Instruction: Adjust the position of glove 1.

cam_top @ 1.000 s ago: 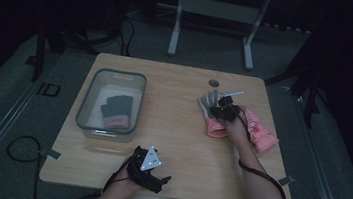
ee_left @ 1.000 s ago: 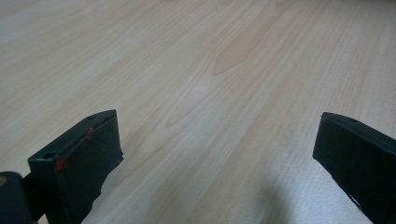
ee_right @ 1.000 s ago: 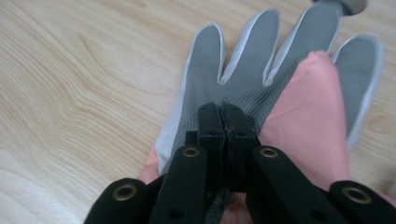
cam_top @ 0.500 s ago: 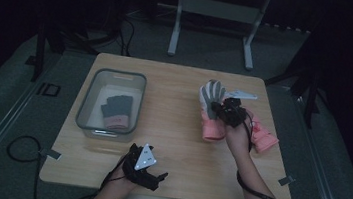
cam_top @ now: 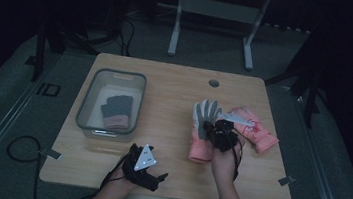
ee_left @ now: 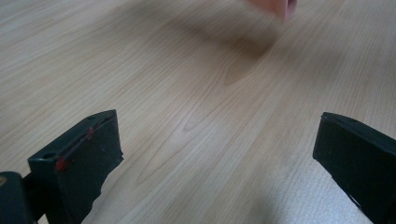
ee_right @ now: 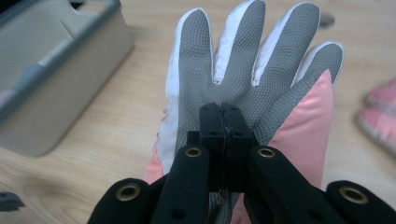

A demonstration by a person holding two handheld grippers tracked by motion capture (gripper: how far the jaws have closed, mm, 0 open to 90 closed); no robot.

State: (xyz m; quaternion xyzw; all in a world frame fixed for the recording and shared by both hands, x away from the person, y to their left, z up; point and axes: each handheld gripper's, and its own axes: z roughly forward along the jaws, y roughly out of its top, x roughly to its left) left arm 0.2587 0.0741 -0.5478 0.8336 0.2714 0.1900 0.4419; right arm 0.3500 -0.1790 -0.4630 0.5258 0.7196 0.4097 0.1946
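Note:
My right gripper [cam_top: 217,127] [ee_right: 225,122] is shut on a pink glove with a grey textured palm [cam_top: 205,121] [ee_right: 261,79] and holds it above the table, right of centre. The jaws pinch the palm, with the fingers pointing away. A second pink glove [cam_top: 256,131] [ee_right: 384,116] lies flat to its right. My left gripper [cam_top: 148,174] [ee_left: 219,158] rests low at the table's front edge, jaws wide open over bare wood. A dark glove with a pink cuff [cam_top: 117,111] lies inside the clear bin [cam_top: 89,100].
The bin [ee_right: 56,79] stands at the table's left, close to the held glove in the right gripper view. A round cable hole [cam_top: 213,82] sits near the far edge. A metal stand's legs [cam_top: 213,28] rise beyond the wooden table [cam_top: 170,94].
My right gripper has carried the pink and grey glove leftward and up, away from the other pink glove. The left gripper has stayed put.

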